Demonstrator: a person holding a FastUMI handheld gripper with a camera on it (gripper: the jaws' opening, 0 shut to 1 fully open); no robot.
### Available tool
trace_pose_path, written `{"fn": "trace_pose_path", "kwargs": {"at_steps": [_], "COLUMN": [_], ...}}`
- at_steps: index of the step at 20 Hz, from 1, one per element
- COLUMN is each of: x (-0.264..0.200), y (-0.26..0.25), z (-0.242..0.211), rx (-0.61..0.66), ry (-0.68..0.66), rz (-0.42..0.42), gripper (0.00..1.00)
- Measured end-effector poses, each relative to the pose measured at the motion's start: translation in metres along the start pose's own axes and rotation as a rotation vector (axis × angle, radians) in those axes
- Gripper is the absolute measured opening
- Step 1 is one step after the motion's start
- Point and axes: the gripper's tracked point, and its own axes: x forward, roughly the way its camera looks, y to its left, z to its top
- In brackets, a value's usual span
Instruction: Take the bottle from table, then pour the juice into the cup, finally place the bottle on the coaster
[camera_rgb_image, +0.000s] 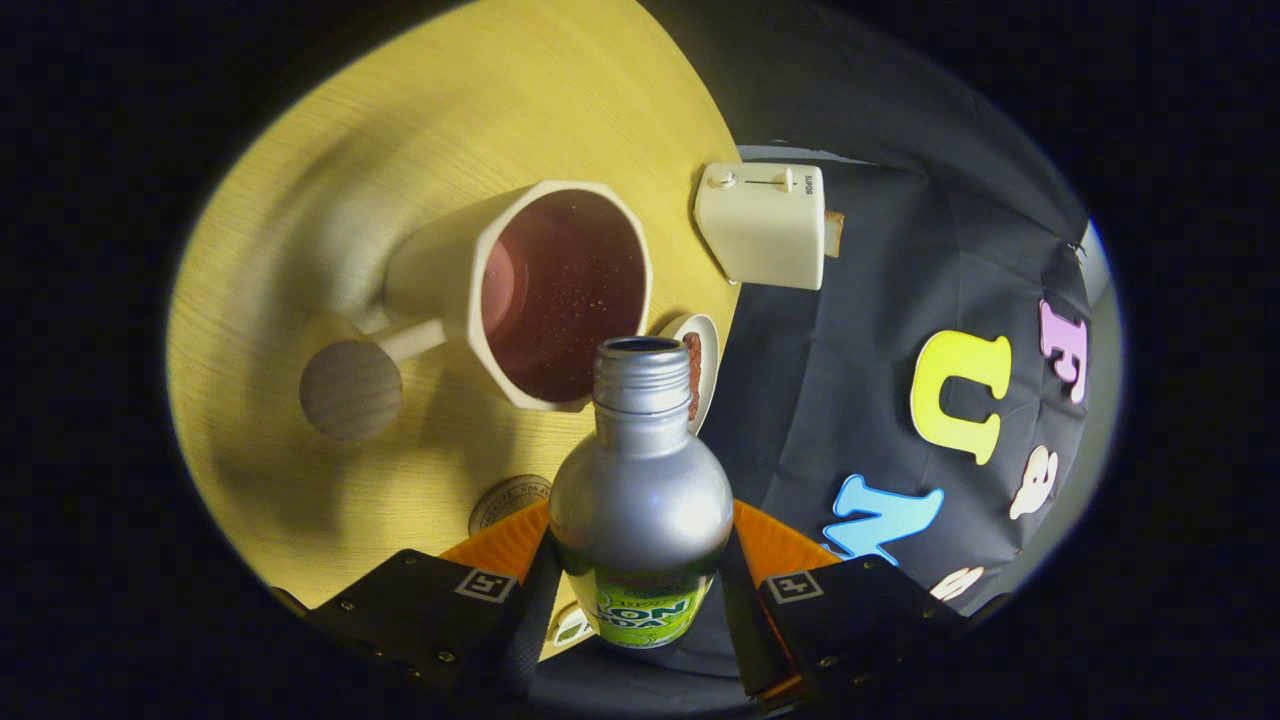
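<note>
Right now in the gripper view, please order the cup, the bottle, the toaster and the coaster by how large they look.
1. cup and bottle, alike; the bottle, clamped in the gripper, is nearest
2. toaster
3. coaster, partly hidden

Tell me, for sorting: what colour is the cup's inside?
Dark reddish-brown inside the cup, per gripper view.

Silver aluminium bottle (640, 480): uncapped, threaded neck open, green label low on body; clamped between both fingers of the gripper (640, 600), mouth directed at the cup rim. Cream faceted cup (520, 290): on the yellow wooden table, side handle ending in a round wooden knob, interior reddish-brown with speckles, opening just beyond the bottle mouth. Round coaster (505, 500): flat on the table, beside the bottle shoulder, partly hidden.
</note>
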Motion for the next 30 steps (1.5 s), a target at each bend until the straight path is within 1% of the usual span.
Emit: {"fn": "trace_pose_path", "kwargs": {"at_steps": [6, 10, 13, 16, 19, 23, 27, 30], "x": [-0.001, -0.004, -0.009, -0.012, -0.014, -0.016, -0.015, -0.016], "y": [0.001, -0.001, -0.009, -0.022, -0.029, -0.033, -0.034, -0.035], "z": [-0.009, -0.011, -0.004, -0.002, -0.004, -0.008, -0.007, -0.009], "rx": [0.144, 0.253, 0.364, 0.445, 0.518, 0.673, 0.853, 0.946], "ry": [-0.015, -0.036, -0.076, -0.115, -0.143, -0.176, -0.216, -0.235], "rz": [0.020, 0.005, -0.001, -0.036, -0.052, -0.033, 0.018, 0.042], "gripper": [0.75, 0.76, 0.75, 0.76, 0.76, 0.76, 0.76, 0.75]}}
